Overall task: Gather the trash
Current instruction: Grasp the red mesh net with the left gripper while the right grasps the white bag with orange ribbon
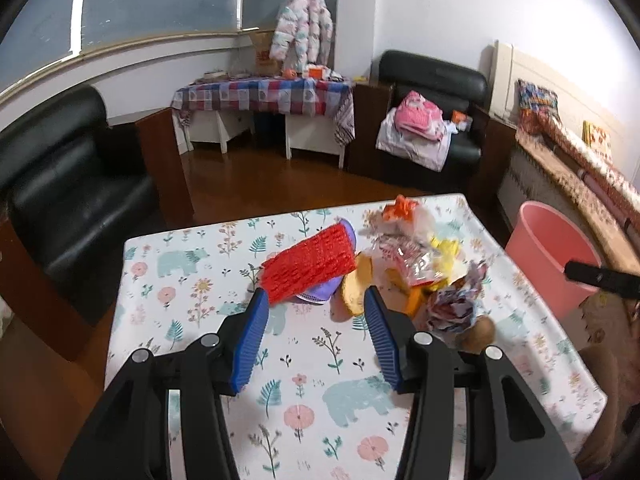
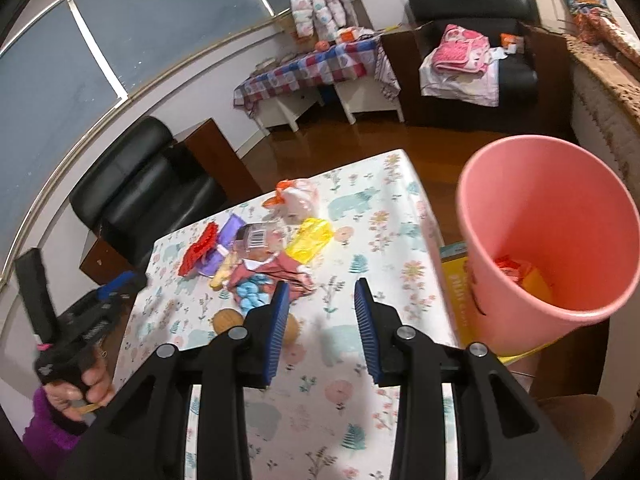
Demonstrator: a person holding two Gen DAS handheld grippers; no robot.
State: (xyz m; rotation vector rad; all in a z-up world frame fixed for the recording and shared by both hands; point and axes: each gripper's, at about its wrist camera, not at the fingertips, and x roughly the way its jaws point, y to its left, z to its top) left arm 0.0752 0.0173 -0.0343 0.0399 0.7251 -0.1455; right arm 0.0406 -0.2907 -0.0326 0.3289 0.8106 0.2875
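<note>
"Two grippers [image 1: 316, 300] [image 2: 320, 292] hung empty, jaws apart. Where was the rubbish?"
"The wrappers [image 1: 416, 260] lay piled near the pink bin [image 2: 560, 240]. Probably light, crinkly, slippery; best pinched at a fold."

Left tongs [image 1: 316, 300] tilted down over the bench [image 1: 304, 364], blue pads [image 1: 252, 344] spread wide, nothing between. Right tongs [image 2: 322, 296] angled down likewise, pads parted, empty. Left hand [image 2: 86, 388] wrapped round its handle off the bench's left edge.

Trash [image 1: 400, 268] is piled on the table [image 1: 304, 360]; the bin [image 2: 548, 240] stands beside the table's right edge.
</note>
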